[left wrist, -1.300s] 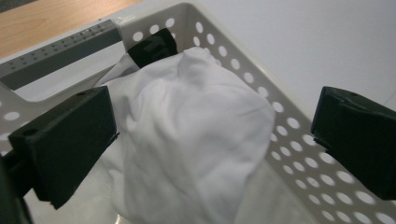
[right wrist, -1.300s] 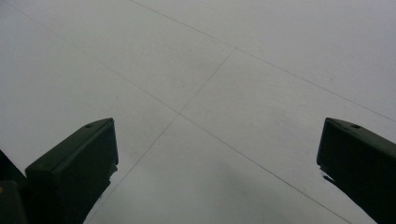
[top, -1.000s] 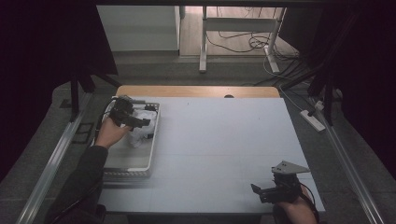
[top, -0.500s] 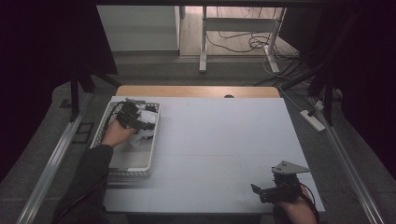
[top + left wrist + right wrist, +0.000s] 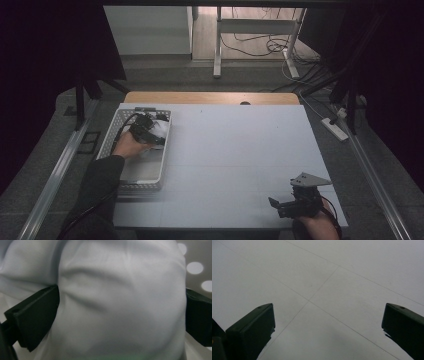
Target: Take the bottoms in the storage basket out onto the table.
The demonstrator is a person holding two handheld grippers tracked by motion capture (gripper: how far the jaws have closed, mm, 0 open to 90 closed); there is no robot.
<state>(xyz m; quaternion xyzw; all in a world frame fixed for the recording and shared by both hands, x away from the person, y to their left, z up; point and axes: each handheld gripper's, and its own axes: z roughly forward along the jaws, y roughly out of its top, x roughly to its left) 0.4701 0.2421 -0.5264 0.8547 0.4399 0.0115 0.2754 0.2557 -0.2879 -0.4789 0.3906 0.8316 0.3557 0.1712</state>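
A white cloth (image 5: 161, 128) lies bunched in the far end of a white perforated basket (image 5: 107, 147) at the table's left. My left gripper (image 5: 156, 140) is down in that basket, open. In the left gripper view the cloth (image 5: 120, 277) bulges between the two wide-apart jaws of the left gripper (image 5: 120, 302) and touches the left one. My right gripper (image 5: 276, 206) hovers low at the table's near right corner. In the right gripper view the right gripper (image 5: 328, 311) stands open over bare white table (image 5: 342, 272), with nothing between its jaws.
The white table top (image 5: 235, 150) stretches between basket and right gripper, with a wooden strip (image 5: 210, 98) along its far edge. A power strip (image 5: 336, 128) and cables lie on the floor to the right. A metal rail (image 5: 55, 175) runs along the left.
My left gripper has come down and slightly right into the basket, onto the white cloth. The right gripper has stayed put.
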